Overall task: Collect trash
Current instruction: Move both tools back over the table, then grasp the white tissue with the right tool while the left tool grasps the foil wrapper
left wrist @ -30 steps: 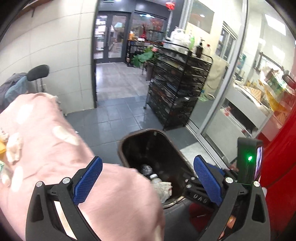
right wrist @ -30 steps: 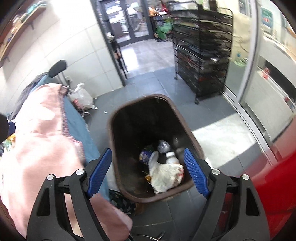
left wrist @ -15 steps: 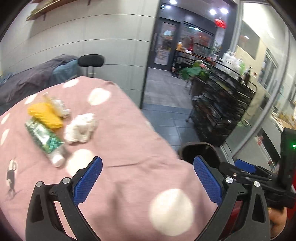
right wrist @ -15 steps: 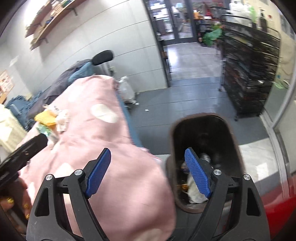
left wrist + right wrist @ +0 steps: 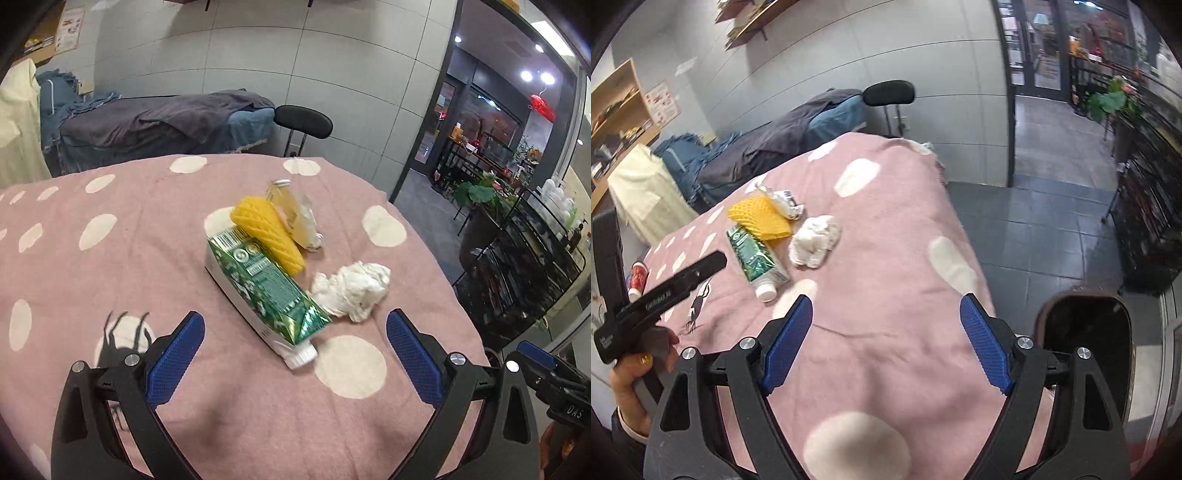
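Jaws wide, empty: left gripper [image 5: 295, 354], right gripper [image 5: 886, 343]. Pink dotted cloth [image 5: 110, 258], whole lower frame. Centre frame: green carton [image 5: 264, 282], stiff, light, grip flanks; yellow sponge [image 5: 267, 232], soft; crumpled tissue [image 5: 351, 290], weightless, pinch anywhere.

Left gripper [image 5: 294, 363] held low over the pink dotted cloth [image 5: 110, 258], jaws spread wide, nothing between the blue pads. Right gripper [image 5: 886, 343] same deal, wide apart and empty, hovering above that cloth's near edge. Left hand [image 5: 631, 373] wrapped round its handle.
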Motion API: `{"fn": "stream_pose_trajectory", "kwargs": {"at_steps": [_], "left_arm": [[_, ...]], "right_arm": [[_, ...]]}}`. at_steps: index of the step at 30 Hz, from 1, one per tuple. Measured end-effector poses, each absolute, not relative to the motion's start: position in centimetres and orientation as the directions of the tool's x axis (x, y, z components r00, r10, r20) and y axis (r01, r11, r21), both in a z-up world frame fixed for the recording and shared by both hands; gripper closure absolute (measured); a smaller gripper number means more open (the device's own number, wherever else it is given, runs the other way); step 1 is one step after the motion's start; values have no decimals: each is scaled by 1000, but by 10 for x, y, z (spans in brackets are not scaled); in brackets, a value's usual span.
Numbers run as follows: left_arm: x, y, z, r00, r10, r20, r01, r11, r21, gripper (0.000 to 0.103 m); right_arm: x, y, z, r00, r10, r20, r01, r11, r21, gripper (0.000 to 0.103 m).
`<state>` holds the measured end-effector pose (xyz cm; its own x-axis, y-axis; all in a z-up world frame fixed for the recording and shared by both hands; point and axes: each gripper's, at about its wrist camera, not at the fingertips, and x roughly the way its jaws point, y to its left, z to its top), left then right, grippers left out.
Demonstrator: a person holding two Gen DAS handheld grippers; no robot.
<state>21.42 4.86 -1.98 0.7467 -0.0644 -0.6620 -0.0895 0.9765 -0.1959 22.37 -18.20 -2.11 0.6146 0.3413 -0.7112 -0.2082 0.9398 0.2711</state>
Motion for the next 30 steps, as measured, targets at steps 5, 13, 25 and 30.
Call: {"fn": "stream_pose_trajectory", "kwargs": {"at_steps": [5, 13, 25, 30], "left_arm": [[229, 71, -7, 758, -57, -650, -108, 972, -211, 6], [251, 83, 0, 775, -42, -630, -105, 975, -194, 6], [277, 89, 1, 773, -71, -630, -85, 973, -214, 17], [291, 74, -1, 768, -110, -631, -38, 975, -217, 24]], "right_arm": [[251, -138, -17, 565, 379, -732, -295, 922, 250, 21], [307, -72, -34, 470, 379, -797, -368, 905, 214, 29], [354, -39, -71, 377, 344, -860, -355, 911, 209, 72], [349, -51, -64, 392, 364, -845, -340, 911, 235, 78]]}}
